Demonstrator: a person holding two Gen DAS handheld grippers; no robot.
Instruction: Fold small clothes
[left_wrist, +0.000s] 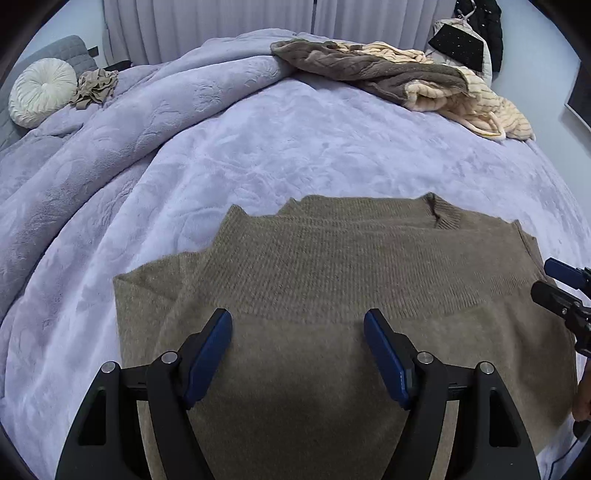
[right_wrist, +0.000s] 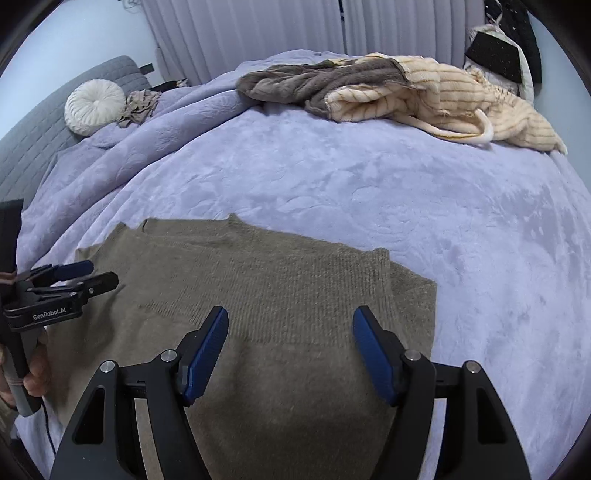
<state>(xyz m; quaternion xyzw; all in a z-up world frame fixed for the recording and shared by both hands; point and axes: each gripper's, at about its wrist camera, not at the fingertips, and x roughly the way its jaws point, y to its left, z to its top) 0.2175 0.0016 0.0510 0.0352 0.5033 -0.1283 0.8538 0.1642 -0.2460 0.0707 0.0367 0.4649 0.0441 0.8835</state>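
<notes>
Bed (left_wrist: 295, 140), lilac plush cover. Sweater (left_wrist: 332, 288) olive-brown knit, lies flat at the near edge, lower part folded up over the body, ribbed collar at the far side, one sleeve folded in. Left gripper (left_wrist: 297, 350) above it: fingers wide, empty. Right gripper (right_wrist: 290, 349): fingers wide, empty.

Sweater (left_wrist: 332, 280): brown-olive knit, lying flat on lilac bedspread (left_wrist: 295, 147), partly folded. Ribbed collar at far edge, away from cameras. Both sleeves look folded in across body, leaving stepped edges at both sides. Upper band shows coarser rib texture; nearer part smoother, in shadow. Near edge hidden below view. Sweater sits on near part of bedspread, well apart from brown-and-cream pile (left_wrist: 406, 81) at bedspread's far side and small beige garment (left_wrist: 94, 88) at its far left.
</notes>
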